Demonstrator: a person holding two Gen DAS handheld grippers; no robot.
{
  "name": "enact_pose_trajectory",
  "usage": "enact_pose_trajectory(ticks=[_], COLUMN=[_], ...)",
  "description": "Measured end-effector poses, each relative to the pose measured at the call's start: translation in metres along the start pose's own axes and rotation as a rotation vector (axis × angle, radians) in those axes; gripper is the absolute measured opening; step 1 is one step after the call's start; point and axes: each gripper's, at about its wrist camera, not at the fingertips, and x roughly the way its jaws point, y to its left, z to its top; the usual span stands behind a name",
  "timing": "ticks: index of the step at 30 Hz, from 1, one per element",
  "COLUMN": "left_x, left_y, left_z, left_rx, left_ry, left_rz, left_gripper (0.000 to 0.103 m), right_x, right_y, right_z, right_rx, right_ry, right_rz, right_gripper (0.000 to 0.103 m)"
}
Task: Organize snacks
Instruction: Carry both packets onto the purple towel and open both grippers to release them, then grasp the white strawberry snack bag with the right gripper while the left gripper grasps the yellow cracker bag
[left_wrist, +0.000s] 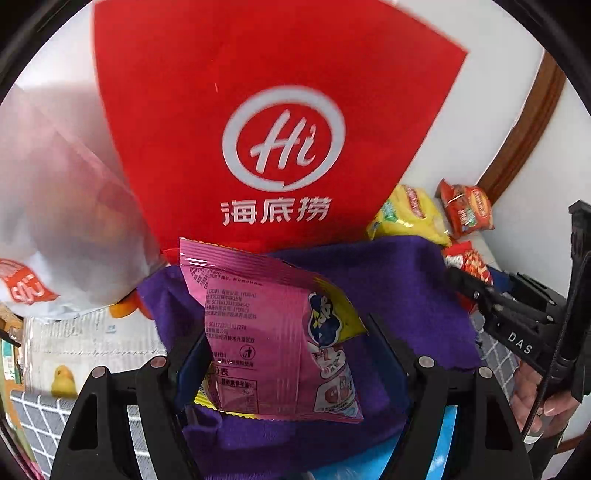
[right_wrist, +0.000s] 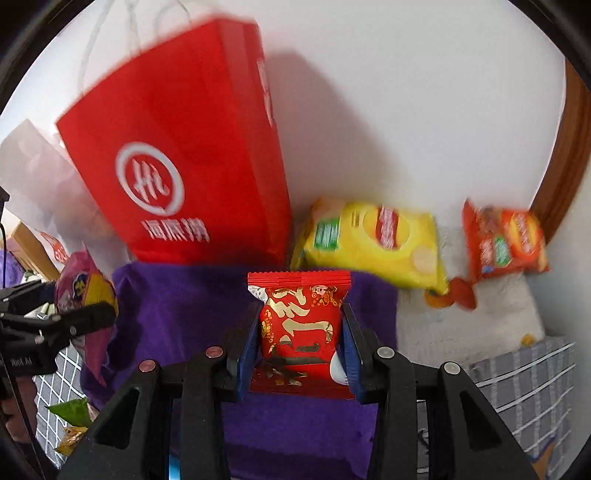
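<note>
step: carrying snacks | left tongs (left_wrist: 284, 354) grip pink packet (left_wrist: 273, 332) | right tongs (right_wrist: 301, 343) grip red packet (right_wrist: 301, 332) | next: probably drop both in red bag (right_wrist: 177, 162) behind purple cloth (right_wrist: 184, 295)

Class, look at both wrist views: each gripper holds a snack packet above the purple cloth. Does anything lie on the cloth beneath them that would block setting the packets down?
Nothing visible does. The pink packet in the left gripper and the red packet in the right gripper hang over bare purple cloth. The red bag stands behind it.
</note>
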Motion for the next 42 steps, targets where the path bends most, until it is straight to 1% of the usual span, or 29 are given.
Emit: enact_pose_trajectory(ticks=[6, 8, 14, 22, 31, 32, 33, 35, 37, 39, 41, 42], left_x=[0.035, 0.045, 0.063, 0.077, 0.082, 0.082, 0.082, 0.082, 0.081, 0.078, 0.073, 0.069], left_y=[0.008, 0.009, 0.014, 0.018, 0.015, 0.015, 0.016, 0.016, 0.016, 0.017, 0.017, 0.016], left_z=[-0.001, -0.002, -0.004, -0.002, 0.0, 0.0, 0.0, 0.001, 0.001, 0.002, 0.002, 0.003], left_rx=[-0.015, -0.013, -0.021, -0.022, -0.013, -0.011, -0.009, -0.007, -0.01, -0.018, -0.023, -0.025], left_ry=[0.056, 0.08, 0.114, 0.147, 0.148, 0.147, 0.147, 0.148, 0.149, 0.15, 0.138, 0.128], left_rz=[-0.008, -0.002, 0.012, 0.018, 0.024, 0.025, 0.025, 0.024, 0.01, -0.005, -0.001, -0.004], left_gripper=[0.077, 0.077, 0.077, 0.077, 0.078, 0.078, 0.078, 0.078, 0.078, 0.079, 0.086, 0.09], right_x=[0.038, 0.047, 0.067, 0.078, 0.089, 0.089, 0.089, 0.087, 0.084, 0.078, 0.071, 0.067], right_y=[-0.006, -0.006, -0.011, -0.009, -0.017, -0.017, -0.016, -0.011, -0.009, -0.009, -0.009, -0.01], right_z=[-0.005, -0.008, -0.015, -0.021, -0.02, -0.02, -0.019, -0.018, -0.017, -0.014, -0.011, -0.008], right_rx=[-0.016, -0.021, -0.024, -0.02, -0.023, -0.024, -0.024, -0.024, -0.035, -0.042, -0.029, -0.018], right_ry=[0.076, 0.09, 0.134, 0.158, 0.176, 0.177, 0.179, 0.18, 0.173, 0.158, 0.145, 0.136], right_rz=[-0.025, -0.033, -0.036, -0.036, -0.042, -0.041, -0.039, -0.035, -0.036, -0.046, -0.053, -0.049], right_gripper=[0.04, 0.04, 0.04, 0.041, 0.041, 0.043, 0.048, 0.054, 0.058, 0.069, 0.077, 0.077])
